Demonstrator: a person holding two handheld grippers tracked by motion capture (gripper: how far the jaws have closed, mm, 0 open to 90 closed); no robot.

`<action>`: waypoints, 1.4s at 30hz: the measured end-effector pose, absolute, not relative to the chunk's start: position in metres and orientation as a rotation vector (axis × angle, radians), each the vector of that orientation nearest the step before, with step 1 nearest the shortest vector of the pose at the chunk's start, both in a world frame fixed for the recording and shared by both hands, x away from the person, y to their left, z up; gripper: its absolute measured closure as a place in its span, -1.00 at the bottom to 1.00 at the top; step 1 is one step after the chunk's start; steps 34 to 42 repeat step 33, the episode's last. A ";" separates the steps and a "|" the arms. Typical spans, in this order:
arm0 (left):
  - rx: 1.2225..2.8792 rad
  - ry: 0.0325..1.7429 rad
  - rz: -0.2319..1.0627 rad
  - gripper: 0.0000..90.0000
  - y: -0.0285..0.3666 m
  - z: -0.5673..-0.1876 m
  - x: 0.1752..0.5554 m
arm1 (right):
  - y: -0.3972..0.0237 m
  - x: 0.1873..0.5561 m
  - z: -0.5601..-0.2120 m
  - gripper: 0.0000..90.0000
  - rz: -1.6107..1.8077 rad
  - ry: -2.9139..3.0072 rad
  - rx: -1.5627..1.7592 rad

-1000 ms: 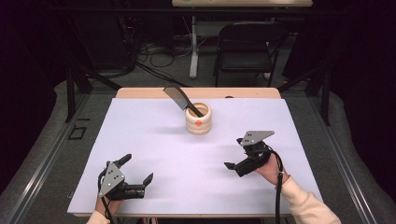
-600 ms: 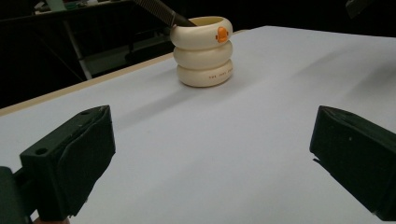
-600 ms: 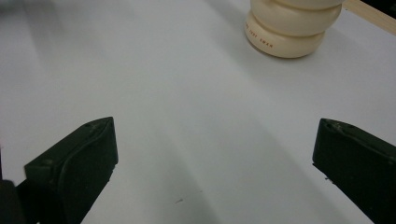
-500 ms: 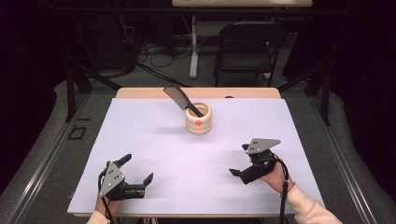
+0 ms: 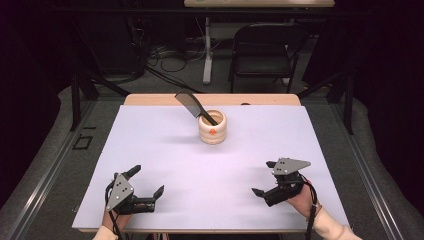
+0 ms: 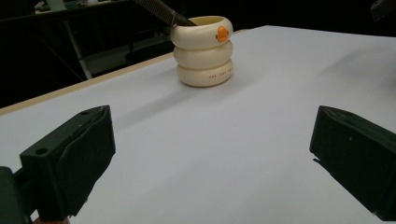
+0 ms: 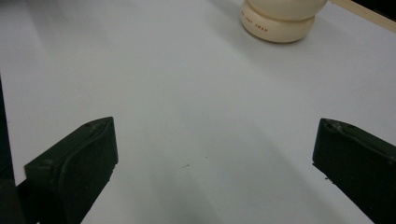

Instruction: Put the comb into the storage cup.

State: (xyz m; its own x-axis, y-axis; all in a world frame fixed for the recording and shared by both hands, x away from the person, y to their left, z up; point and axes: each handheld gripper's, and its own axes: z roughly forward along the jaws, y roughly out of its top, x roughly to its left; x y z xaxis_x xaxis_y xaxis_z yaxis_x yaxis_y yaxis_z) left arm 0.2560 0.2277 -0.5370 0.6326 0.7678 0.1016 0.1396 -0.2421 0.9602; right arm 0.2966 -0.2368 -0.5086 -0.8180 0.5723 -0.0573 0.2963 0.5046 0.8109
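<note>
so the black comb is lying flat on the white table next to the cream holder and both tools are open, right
Not quite. The black comb is not lying flat on the table; it stands tilted inside the cream holder, its toothed end sticking out over the rim, as the high view shows. The rest holds: the left tool and the right tool are both open.

Left hand-held gripper (image 5: 146, 182) and right hand-held gripper (image 5: 265, 178), jaws wide apart, low, empty.

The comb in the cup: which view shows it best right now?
The high view. There the whole comb shows, leaning up and left out of the cream cup. The left gripper view catches a short stretch of it at the cup's rim; the right gripper view has the cup's base.
</note>
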 end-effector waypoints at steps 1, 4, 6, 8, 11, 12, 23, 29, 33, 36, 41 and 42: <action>1.743 0.741 0.704 -1.00 0.228 -0.537 0.256 | -0.237 0.294 -0.509 -1.00 1.224 2.429 0.718; 1.741 0.743 0.703 -1.00 0.228 -0.537 0.256 | -0.239 0.288 -0.509 -1.00 1.226 2.414 0.704; 1.741 0.742 0.703 -0.99 0.228 -0.537 0.256 | -0.240 0.285 -0.510 -1.00 1.236 2.397 0.697; 1.742 0.742 0.702 -0.99 0.228 -0.537 0.256 | -0.241 0.281 -0.510 -1.00 1.244 2.382 0.698; 1.742 0.742 0.703 -1.00 0.228 -0.537 0.256 | -0.244 0.276 -0.511 -1.00 1.248 2.364 0.697; 1.742 0.743 0.703 -1.00 0.228 -0.537 0.256 | -0.244 0.275 -0.511 -1.00 1.249 2.357 0.695; 1.743 0.741 0.703 -1.00 0.227 -0.537 0.256 | -0.251 0.265 -0.510 -1.00 1.269 2.330 0.698; 1.746 0.739 0.705 -0.99 0.227 -0.537 0.256 | -0.251 0.264 -0.511 -1.00 1.276 2.329 0.702; 1.748 0.737 0.707 -1.00 0.227 -0.537 0.256 | -0.252 0.265 -0.512 -1.00 1.273 2.327 0.709; 1.748 0.737 0.707 -1.00 0.227 -0.537 0.256 | -0.252 0.265 -0.512 -1.00 1.273 2.327 0.709; 1.748 0.737 0.707 -1.00 0.227 -0.537 0.256 | -0.252 0.265 -0.512 -1.00 1.273 2.327 0.709; 1.748 0.737 0.707 -1.00 0.227 -0.537 0.256 | -0.252 0.265 -0.512 -1.00 1.273 2.327 0.709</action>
